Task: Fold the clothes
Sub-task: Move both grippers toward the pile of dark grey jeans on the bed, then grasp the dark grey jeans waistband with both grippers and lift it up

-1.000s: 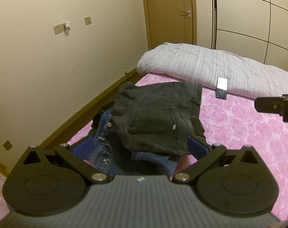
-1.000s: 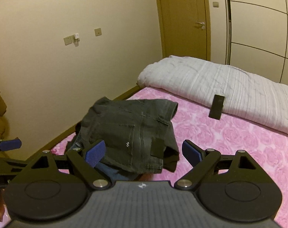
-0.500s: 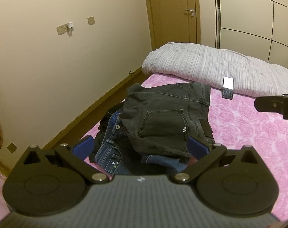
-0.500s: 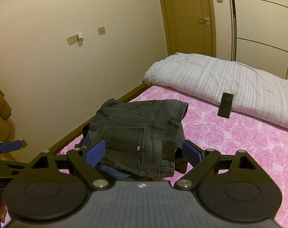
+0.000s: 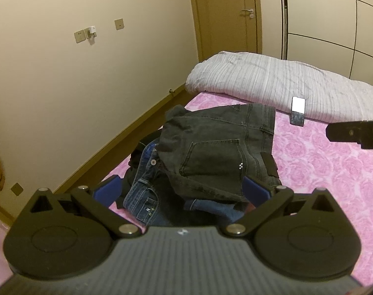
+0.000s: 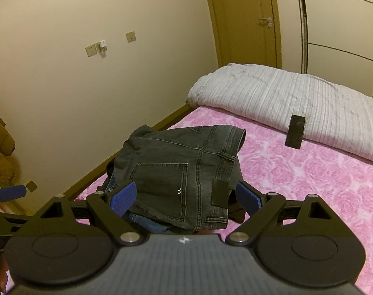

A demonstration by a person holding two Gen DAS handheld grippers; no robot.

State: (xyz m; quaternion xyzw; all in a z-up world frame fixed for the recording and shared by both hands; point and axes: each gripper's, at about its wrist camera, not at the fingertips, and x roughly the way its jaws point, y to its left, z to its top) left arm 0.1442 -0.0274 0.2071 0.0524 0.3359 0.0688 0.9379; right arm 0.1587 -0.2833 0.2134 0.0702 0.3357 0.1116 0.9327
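Observation:
A folded pair of dark grey jeans [image 5: 218, 147] [image 6: 176, 162] tops a small pile at the left edge of the pink bed. Blue jeans [image 5: 147, 191] [image 6: 149, 223] lie beneath them and stick out at the near side. My left gripper [image 5: 181, 190] is open, its blue pads spread either side of the pile's near end, holding nothing. My right gripper [image 6: 186, 196] is also open, with its pads flanking the grey jeans from the near side. Part of the right gripper [image 5: 353, 132] shows at the right edge of the left wrist view. One left pad [image 6: 11, 193] appears at far left in the right wrist view.
A rolled white striped quilt [image 5: 272, 86] [image 6: 285, 98] lies across the far end of the pink rose-patterned bedspread [image 5: 321, 167] [image 6: 309, 177]. A phone [image 5: 297, 110] [image 6: 295, 135] leans against it. A cream wall runs along the left, with a wooden door [image 5: 225, 12] beyond.
Both grippers have drawn back and upward from the pile, so the jeans sit farther ahead in both views. The clothes lie as before, and both grippers stay open.

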